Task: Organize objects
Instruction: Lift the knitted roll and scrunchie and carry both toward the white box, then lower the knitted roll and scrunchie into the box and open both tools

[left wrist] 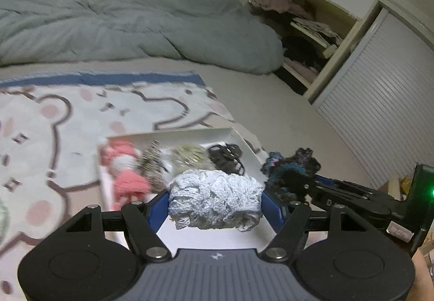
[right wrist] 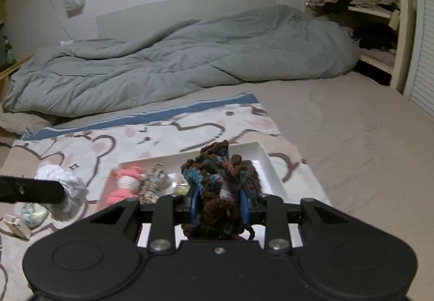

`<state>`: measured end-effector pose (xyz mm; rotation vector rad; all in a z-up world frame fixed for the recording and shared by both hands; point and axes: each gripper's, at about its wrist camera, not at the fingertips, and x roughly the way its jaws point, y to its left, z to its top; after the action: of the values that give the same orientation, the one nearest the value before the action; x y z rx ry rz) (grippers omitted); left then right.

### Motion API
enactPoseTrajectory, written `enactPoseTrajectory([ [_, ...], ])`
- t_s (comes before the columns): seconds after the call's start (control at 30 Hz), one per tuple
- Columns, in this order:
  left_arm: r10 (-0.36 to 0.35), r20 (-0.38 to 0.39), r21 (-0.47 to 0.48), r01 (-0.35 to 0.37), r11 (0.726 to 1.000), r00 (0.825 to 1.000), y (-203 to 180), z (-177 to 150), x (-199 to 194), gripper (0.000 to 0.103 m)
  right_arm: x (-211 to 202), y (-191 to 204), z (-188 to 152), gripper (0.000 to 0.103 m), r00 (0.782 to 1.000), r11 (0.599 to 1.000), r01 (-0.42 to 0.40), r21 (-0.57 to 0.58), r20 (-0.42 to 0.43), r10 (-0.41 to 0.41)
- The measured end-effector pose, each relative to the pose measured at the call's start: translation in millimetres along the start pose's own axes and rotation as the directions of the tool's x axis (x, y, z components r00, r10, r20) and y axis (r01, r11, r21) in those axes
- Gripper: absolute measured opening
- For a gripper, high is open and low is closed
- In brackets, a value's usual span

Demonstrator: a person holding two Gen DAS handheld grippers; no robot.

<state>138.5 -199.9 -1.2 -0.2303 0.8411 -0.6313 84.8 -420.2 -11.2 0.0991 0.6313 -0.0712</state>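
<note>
so the bed (right wrist: 339, 122) has a grey duvet (right wrist: 176, 62) bunched up at the back, bear blanket (right wrist: 162, 135) in front, white tray (right wrist: 267, 162) on that

The left gripper (left wrist: 215, 202) has black link arms with silver round screws, blue fingers (left wrist: 156, 210) and a grey ribbed body with a small white mark. The right gripper (right wrist: 218, 199) is all black, with the same silver screws and blue fingers (right wrist: 194, 202).

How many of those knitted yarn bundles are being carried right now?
2. A pale blue bundle sits clamped in the left gripper; a dark multicoloured bundle in the right gripper. Both hang over the white tray.
</note>
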Motion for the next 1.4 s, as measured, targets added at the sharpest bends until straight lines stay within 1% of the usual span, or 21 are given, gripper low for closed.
enactPoseTrajectory([
  [0.13, -0.04, -0.033, -0.003, 0.04, 0.999, 0.999, -7.7, -6.7, 29.0, 0.072, 9.5, -13.5, -3.3, 0.031, 1.0, 1.0, 0.016, -0.001, -0.021, -0.016],
  [0.27, -0.079, -0.072, 0.026, 0.081, 0.996, 0.994, -16.3, -15.4, 56.8, 0.072, 17.5, -23.7, -8.9, 0.031, 0.999, 1.0, 0.026, -0.007, -0.038, -0.027],
  [0.4, -0.105, -0.102, 0.099, 0.115, 0.988, 0.989, -29.2, -24.2, 80.2, 0.072, 25.6, -30.6, -15.3, 0.031, 0.997, 0.999, 0.038, -0.016, -0.068, -0.039],
  [0.53, -0.123, -0.117, 0.198, 0.144, 0.969, 0.985, -39.1, -31.6, 99.1, 0.072, 33.8, -34.2, -21.1, 0.031, 0.994, 0.999, 0.031, -0.031, -0.101, -0.034],
  [0.63, -0.129, -0.133, 0.255, 0.159, 0.954, 0.983, -41.9, -36.8, 109.8, 0.072, 39.3, -35.8, -25.3, 0.031, 0.992, 0.999, 0.024, -0.038, -0.125, -0.029],
  [0.87, -0.126, -0.145, 0.337, 0.169, 0.926, 0.981, -48.2, -42.8, 130.1, 0.072, 47.5, -35.6, -30.4, 0.031, 0.988, 0.997, 0.037, -0.066, -0.146, -0.047],
  [1.0, -0.1, -0.165, 0.364, 0.154, 0.919, 0.981, -47.1, -45.8, 139.4, 0.074, 52.8, -36.7, -31.1, 0.031, 0.986, 0.997, 0.05, -0.062, -0.156, -0.059],
  [1.13, -0.071, -0.2, 0.38, 0.144, 0.914, 0.977, -44.8, -49.7, 148.6, 0.075, 57.3, -37.8, -28.9, 0.032, 0.985, 0.997, 0.058, -0.047, -0.16, -0.065],
  [1.17, -0.066, -0.207, 0.381, 0.143, 0.913, 0.976, -44.0, -50.5, 150.4, 0.077, 58.6, -37.2, -29.0, 0.033, 0.984, 0.997, 0.061, -0.046, -0.164, -0.067],
  [1.2, -0.059, -0.21, 0.381, 0.137, 0.914, 0.976, -43.7, -51.5, 151.0, 0.082, 59.6, -36.7, -29.5, 0.036, 0.983, 0.997, 0.065, -0.045, -0.167, -0.072],
  [1.27, -0.049, -0.22, 0.378, 0.132, 0.916, 0.974, -43.2, -52.0, 152.5, 0.082, 61.2, -35.6, -31.1, 0.037, 0.981, 0.996, 0.075, -0.051, -0.178, -0.083],
  [1.4, -0.038, -0.22, 0.366, 0.118, 0.923, 0.975, -41.0, -50.0, 151.2, 0.084, 61.4, -34.4, -33.2, 0.046, 0.976, 0.994, 0.092, -0.063, -0.191, -0.102],
])
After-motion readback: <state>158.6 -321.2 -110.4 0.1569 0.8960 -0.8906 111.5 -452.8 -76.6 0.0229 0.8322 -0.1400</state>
